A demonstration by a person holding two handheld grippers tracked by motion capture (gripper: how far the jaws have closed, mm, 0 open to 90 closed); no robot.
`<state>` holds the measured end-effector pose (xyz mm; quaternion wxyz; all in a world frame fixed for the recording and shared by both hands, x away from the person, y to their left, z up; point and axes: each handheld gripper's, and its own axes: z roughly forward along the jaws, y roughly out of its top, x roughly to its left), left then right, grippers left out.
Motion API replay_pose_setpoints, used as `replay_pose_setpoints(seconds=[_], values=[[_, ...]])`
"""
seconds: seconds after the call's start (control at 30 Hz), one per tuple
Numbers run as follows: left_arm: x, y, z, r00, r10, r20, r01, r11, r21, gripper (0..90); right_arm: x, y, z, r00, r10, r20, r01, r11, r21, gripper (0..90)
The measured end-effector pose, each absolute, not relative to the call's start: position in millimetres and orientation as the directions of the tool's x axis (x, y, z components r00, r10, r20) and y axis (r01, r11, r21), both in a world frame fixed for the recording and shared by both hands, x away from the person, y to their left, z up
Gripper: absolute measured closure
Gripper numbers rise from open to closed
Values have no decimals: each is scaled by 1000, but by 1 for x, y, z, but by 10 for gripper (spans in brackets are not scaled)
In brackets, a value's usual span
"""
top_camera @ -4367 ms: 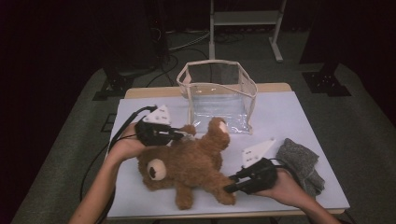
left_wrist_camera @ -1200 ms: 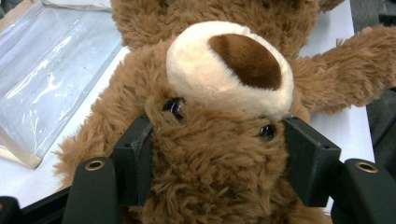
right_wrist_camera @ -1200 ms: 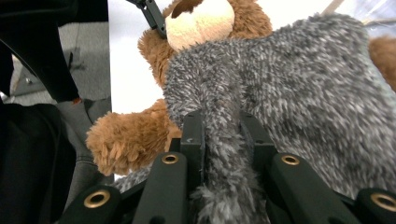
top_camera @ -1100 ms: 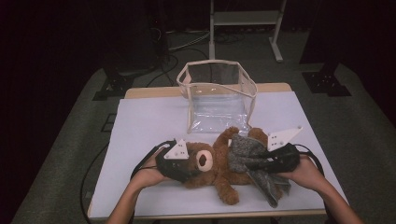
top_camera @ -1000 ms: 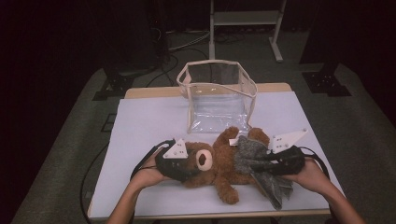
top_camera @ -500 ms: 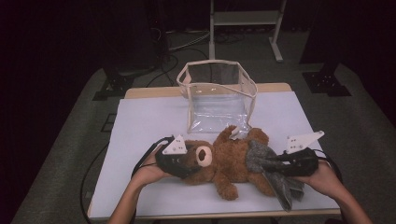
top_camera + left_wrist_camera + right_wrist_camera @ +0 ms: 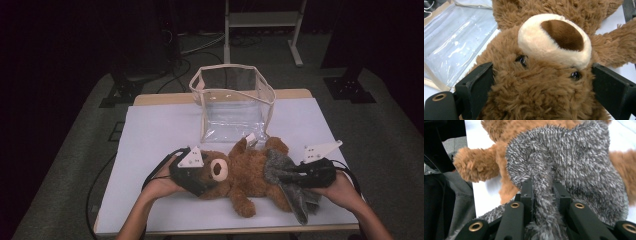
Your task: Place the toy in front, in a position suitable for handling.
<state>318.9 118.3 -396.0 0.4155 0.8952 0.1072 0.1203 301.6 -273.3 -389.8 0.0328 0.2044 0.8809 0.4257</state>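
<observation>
My left claw (image 7: pixel 200 176) clamps the teddy bear's (image 7: pixel 240 172) head at the white desk's (image 7: pixel 160 130) six o'clock; my right claw (image 7: pixel 295 172) pinches the grey fuzzy cloth (image 7: pixel 287 182) draped over its legs. No readable labels.

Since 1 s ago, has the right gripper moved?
Yes. The right gripper has pulled the grey cloth rightward, away from the clear bag.

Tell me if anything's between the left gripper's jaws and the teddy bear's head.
Nothing visible: the left gripper has a jaw on each side of the teddy bear, pressed straight into the fur of its head.
</observation>
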Motion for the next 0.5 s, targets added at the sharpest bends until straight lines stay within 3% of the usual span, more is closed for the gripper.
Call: replay_pose_setpoints(seconds=[0.27, 0.5], values=[[320, 109, -402, 941, 306, 144, 100, -659, 745, 29, 301, -250, -376, -939, 334, 86, 269, 556, 786, 736], [319, 112, -400, 936, 317, 154, 105, -668, 737, 134, 299, -249, -381, -943, 322, 85, 262, 559, 786, 737]])
